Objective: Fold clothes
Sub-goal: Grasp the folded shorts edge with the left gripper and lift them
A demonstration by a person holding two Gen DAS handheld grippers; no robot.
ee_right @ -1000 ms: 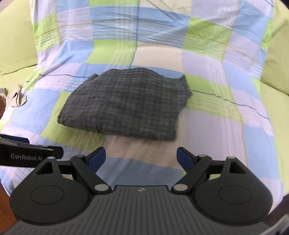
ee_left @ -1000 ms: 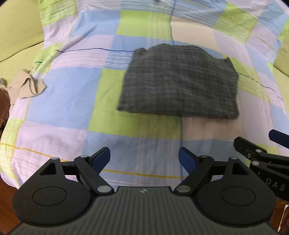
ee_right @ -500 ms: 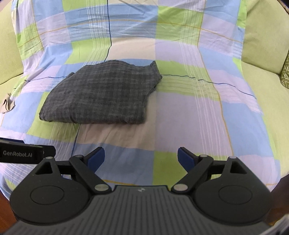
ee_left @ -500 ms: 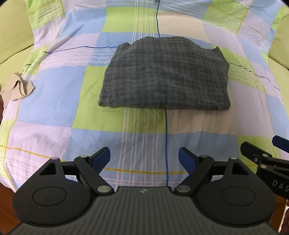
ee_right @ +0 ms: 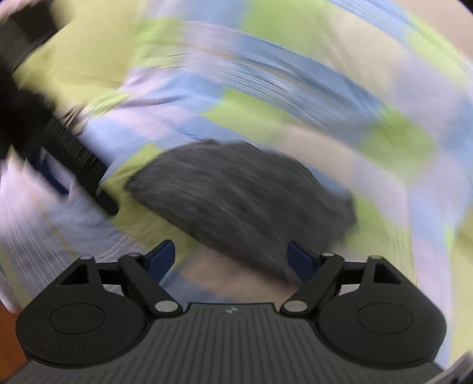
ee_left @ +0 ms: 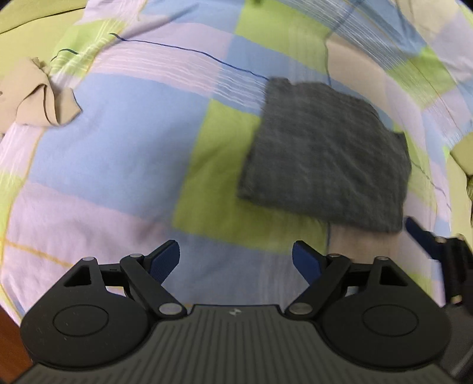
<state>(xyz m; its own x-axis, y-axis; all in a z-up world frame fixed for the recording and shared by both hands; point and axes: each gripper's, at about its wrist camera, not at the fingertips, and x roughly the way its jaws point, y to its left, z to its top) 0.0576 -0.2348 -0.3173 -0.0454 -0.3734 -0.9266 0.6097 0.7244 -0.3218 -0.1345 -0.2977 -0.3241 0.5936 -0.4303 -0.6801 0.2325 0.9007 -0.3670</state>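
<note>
Nearest my cameras, the left hand-held gripper (ee_left: 235, 256) has its blue pads spread wide with nothing between them, and the right hand-held gripper (ee_right: 230, 254) is spread just the same, also carrying nothing. Both hang over the near edge of the checked bedsheet (ee_left: 118, 153).

Half a second ago both views looked squarely and steadily at the garment. Now my left view has swung left, so the folded grey garment (ee_left: 325, 159) sits right of centre, and my right view has rolled hard and smeared. I judge the fold on this piece finished: it lies as a neat flat rectangle on the sheet, touched by neither gripper, and I am likely moving off towards the next item.

Beyond the pads, in my right view the same garment (ee_right: 242, 201) lies just past the fingers, its edges too blurred to check for loose corners. A dark shape at that view's left edge is probably my other gripper, though the smear hides its detail.

Further left, a crumpled beige cloth (ee_left: 38, 100) lies at the sheet's edge, partly cut off by the frame; I cannot tell what kind of garment it is. Green upholstery (ee_left: 29, 20) shows at the far left corner.
</note>
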